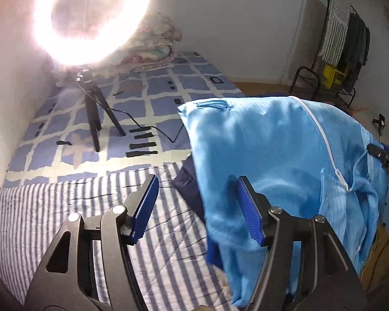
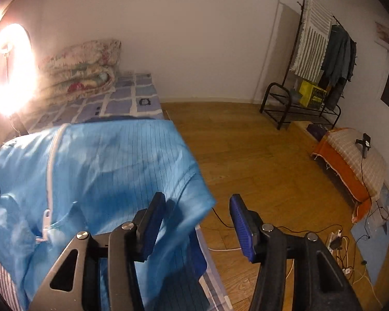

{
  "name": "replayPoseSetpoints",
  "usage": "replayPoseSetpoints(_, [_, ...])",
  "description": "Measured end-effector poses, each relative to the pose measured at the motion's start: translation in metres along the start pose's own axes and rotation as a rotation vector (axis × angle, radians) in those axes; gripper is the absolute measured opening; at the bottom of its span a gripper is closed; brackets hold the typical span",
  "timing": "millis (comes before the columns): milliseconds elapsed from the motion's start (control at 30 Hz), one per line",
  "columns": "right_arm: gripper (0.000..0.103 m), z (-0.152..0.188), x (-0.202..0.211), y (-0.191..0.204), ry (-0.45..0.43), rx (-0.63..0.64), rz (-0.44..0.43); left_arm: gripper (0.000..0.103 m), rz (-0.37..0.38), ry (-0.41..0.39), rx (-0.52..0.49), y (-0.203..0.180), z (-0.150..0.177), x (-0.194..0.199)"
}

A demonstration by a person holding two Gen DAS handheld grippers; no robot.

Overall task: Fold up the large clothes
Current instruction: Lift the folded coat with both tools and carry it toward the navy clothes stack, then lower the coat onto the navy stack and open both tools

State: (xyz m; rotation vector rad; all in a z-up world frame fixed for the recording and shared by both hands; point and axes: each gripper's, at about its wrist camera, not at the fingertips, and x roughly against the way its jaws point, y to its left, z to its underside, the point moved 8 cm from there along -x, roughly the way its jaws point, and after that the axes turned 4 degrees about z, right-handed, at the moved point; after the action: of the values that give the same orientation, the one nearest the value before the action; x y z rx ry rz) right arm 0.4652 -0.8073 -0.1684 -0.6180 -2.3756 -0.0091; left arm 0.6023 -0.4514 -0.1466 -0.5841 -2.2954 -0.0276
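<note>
The task looks to be in its early or middle part: one light-blue zip-front garment (image 1: 285, 160) is in the air over the near end of the bed (image 1: 132, 108), bunched and drooping rather than laid flat, so no neat fold shows yet and the smoothing and folding appear still to be done. From the left, the left gripper (image 1: 197, 210) has its jaws released and standing apart; the garment's edge hangs in front of the right-hand blue pad, but nothing is pinched between the two. A darker blue cloth (image 1: 189, 181) peeks from under the garment on the striped cover (image 1: 64, 207); whether it is a second garment cannot be told. Further right, the right gripper (image 2: 197, 225) is likewise released, its left pad against a drooping corner of the garment and its right pad over bare floor (image 2: 259, 155), holding nothing. By count: one light-blue garment, one white zip (image 1: 324, 142) running down it, two grippers, one ring lamp (image 1: 90, 18) on its tripod on the bed, one folded floral quilt (image 2: 85, 64) at the far end, and one clothes rack (image 2: 319, 51) by the right wall.
</note>
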Motion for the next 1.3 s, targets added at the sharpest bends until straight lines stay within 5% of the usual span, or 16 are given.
replayPoseSetpoints(433, [0.059, 0.010, 0.125, 0.003, -0.086, -0.029, -0.094, 0.064, 0.046, -0.096, -0.049, -0.001, 0.014, 0.132])
replayPoseSetpoints(867, [0.062, 0.085, 0.285, 0.024, -0.167, -0.060, -0.171, 0.064, 0.088, -0.227, -0.098, -0.024, 0.074, 0.312])
replayPoseSetpoints(1067, [0.067, 0.136, 0.334, 0.037, -0.196, -0.079, -0.234, 0.071, 0.117, -0.234, -0.110, -0.028, 0.119, 0.351])
replayPoseSetpoints(1300, [0.070, 0.176, 0.344, 0.041, -0.194, -0.089, -0.207, 0.077, 0.113, -0.247, -0.156, -0.038, 0.155, 0.366])
